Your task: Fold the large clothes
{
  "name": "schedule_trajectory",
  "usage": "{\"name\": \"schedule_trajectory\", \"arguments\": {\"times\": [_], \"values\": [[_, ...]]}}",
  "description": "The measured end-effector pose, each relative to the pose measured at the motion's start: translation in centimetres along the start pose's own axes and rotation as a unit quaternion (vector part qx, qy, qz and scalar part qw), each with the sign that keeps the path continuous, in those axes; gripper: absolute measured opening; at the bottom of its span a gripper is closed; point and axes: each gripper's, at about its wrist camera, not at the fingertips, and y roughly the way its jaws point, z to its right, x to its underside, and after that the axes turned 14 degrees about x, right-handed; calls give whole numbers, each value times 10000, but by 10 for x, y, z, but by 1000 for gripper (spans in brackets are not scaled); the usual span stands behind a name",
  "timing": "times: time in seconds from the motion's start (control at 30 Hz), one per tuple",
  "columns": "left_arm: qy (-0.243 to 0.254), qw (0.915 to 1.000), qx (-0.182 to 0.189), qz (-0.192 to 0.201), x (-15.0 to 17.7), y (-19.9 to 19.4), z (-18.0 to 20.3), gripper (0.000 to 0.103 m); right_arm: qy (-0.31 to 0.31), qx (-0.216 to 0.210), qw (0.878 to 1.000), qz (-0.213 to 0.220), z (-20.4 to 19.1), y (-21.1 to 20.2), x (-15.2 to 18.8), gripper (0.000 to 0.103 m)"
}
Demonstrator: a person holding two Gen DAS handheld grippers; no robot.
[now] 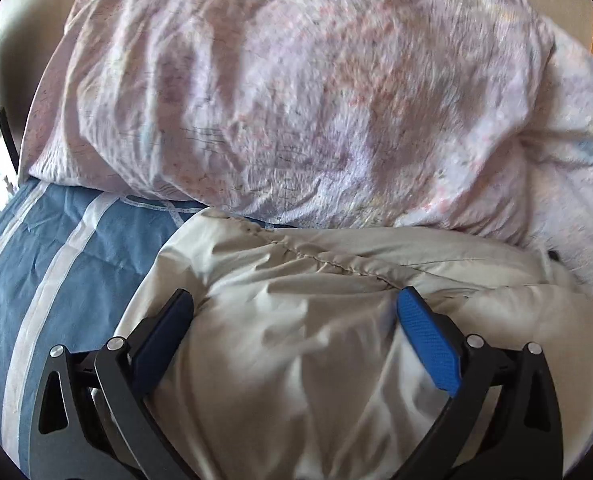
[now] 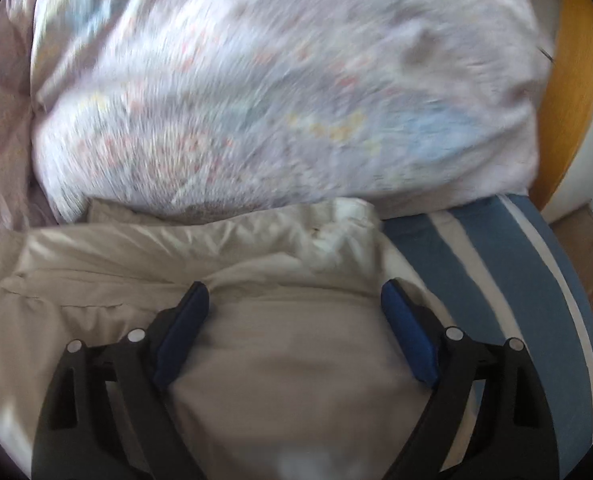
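A cream puffy garment (image 1: 336,320) lies bunched on a blue sheet with white stripes (image 1: 56,248). My left gripper (image 1: 296,300) is open, its blue-padded fingers (image 1: 428,332) spread wide over the garment's left part, close above or on the fabric. In the right wrist view the same cream garment (image 2: 288,344) lies under my right gripper (image 2: 294,294), which is open too, fingers (image 2: 406,336) wide apart over the garment's right end. Neither gripper holds cloth.
A big pale pink patterned duvet (image 1: 296,100) is heaped right behind the garment and also fills the right wrist view (image 2: 276,100). A wooden headboard (image 2: 572,92) stands at the right. The blue striped sheet (image 2: 516,280) reaches the bed's right edge.
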Motion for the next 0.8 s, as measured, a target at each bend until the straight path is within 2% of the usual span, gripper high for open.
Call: {"name": "schedule_trajectory", "arguments": {"times": [0.07, 0.17, 0.27, 0.37, 0.43, 0.57, 0.67, 0.8], "values": [[-222, 9986, 359, 307, 1, -38, -7, 102, 625, -360, 9973, 94, 32, -29, 5, 88], [-544, 9945, 678, 589, 12, -94, -32, 102, 1351, -640, 9887, -56, 80, -60, 24, 90], [-721, 9932, 729, 561, 37, -124, -50, 102, 1850, -843, 9787, -291, 117, -79, 56, 90], [-1082, 9900, 790, 445, 67, -144, -68, 102, 2489, -1173, 9594, -625, 145, -96, 99, 90], [-1439, 9849, 883, 387, 83, -153, -72, 102, 2723, -1400, 9483, -837, 147, -101, 121, 90], [-2079, 9707, 1179, 259, 107, -151, -80, 102, 2869, -1639, 9365, -1174, 137, -101, 146, 85], [-2316, 9630, 1363, 199, 114, -143, -77, 102, 3028, -1750, 9252, -1475, 127, -91, 154, 79], [-2435, 9585, 1462, 233, 116, -135, -69, 102, 3289, -1858, 9101, -1703, 122, -76, 159, 72]]}}
